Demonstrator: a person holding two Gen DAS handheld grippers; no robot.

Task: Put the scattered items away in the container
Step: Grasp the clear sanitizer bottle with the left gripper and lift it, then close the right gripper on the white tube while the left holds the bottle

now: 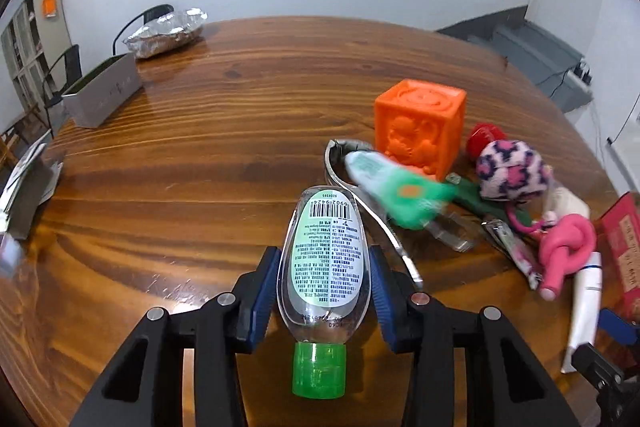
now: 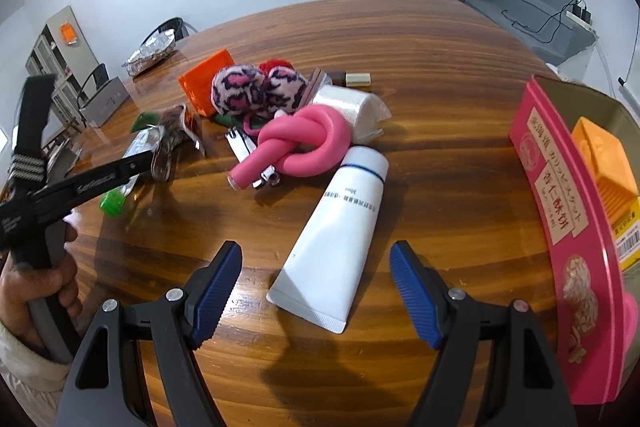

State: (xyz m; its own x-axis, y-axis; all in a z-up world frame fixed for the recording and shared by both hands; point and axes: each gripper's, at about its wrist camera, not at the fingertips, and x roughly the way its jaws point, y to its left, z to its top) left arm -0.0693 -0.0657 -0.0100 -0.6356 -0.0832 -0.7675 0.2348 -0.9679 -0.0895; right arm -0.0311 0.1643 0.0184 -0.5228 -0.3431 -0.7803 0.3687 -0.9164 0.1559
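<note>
My left gripper is shut on a clear sanitizer bottle with a green cap, the blue pads pressing on both of its sides. In the right wrist view the same bottle shows at the far left. My right gripper stands open over the crimped end of a white tube lying on the table. Beyond it lie a pink knotted toy, a nail clipper, a leopard plush and an orange cube. The pink box at the right holds an orange item.
A grey box and a foil bundle sit at the far left of the wooden table. A green packet and a metal band lie just beyond the bottle. A person's hand holds the left gripper's handle.
</note>
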